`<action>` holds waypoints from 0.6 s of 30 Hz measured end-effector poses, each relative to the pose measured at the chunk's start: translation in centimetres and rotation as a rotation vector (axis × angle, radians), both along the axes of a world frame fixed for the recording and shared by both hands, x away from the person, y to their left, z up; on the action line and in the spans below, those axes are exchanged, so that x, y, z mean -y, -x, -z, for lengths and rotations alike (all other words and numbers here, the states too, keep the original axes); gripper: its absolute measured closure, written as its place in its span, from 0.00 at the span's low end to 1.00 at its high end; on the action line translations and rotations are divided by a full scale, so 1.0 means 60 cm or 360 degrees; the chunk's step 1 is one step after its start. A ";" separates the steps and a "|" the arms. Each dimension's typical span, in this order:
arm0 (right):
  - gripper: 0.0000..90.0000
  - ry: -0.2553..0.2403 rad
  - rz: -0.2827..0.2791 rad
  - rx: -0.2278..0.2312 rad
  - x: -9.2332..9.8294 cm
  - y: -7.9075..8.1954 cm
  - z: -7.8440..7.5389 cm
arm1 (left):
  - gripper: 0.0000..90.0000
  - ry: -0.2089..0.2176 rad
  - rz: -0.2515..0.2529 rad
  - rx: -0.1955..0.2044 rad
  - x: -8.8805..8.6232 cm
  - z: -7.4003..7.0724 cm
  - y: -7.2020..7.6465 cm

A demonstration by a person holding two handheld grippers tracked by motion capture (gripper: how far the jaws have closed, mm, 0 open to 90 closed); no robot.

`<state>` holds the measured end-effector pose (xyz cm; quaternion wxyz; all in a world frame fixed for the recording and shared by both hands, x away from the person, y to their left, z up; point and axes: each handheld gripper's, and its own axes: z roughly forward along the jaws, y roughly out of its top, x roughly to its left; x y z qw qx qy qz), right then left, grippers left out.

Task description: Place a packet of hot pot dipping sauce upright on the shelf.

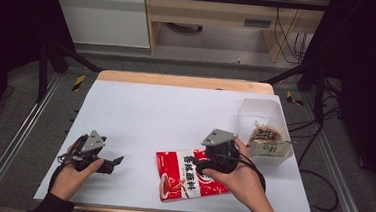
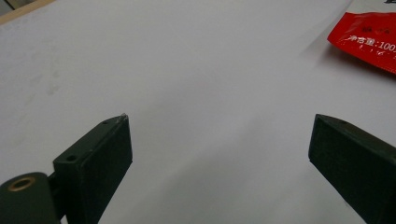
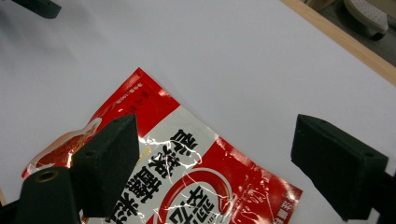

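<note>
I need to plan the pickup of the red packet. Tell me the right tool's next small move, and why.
Probably lower the right tool a little further and shut its jaws on the red packet. The jaws stand open above the packet, one over it and one past its edge, without gripping it, and it lies flat on the white table.

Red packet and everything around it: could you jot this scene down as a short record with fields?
table: white top, wooden far edge
red packet: lies flat near the front edge
clear box: at the right edge, holding brown wrapped snacks
right gripper: open, above the red packet, not gripping it
left gripper: open, over bare table, nothing between the jaws
</note>
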<state>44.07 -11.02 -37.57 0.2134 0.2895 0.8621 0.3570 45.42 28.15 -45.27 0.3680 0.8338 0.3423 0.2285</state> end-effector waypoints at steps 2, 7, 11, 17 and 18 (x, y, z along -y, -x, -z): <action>0.17 -0.0002 -0.0001 -0.0002 -0.002 0.000 0.005 | 0.07 0.0002 -0.0002 0.0002 0.000 0.000 0.000; 0.15 -0.0004 0.0037 -0.0035 -0.002 -0.001 0.021 | 0.07 0.0000 -0.0001 0.0000 0.001 -0.001 0.001; 0.13 0.0001 0.0069 -0.0058 0.000 0.001 0.033 | 0.07 -0.0009 0.0005 -0.0005 0.003 0.000 0.002; 0.10 -0.0012 0.0093 -0.0081 0.012 0.012 0.053 | 0.07 -0.0014 0.0021 -0.0001 0.007 -0.001 0.003; 0.09 0.0009 0.0104 -0.0089 0.021 0.018 0.064 | 0.07 -0.0015 0.0025 -0.0003 0.009 0.000 0.003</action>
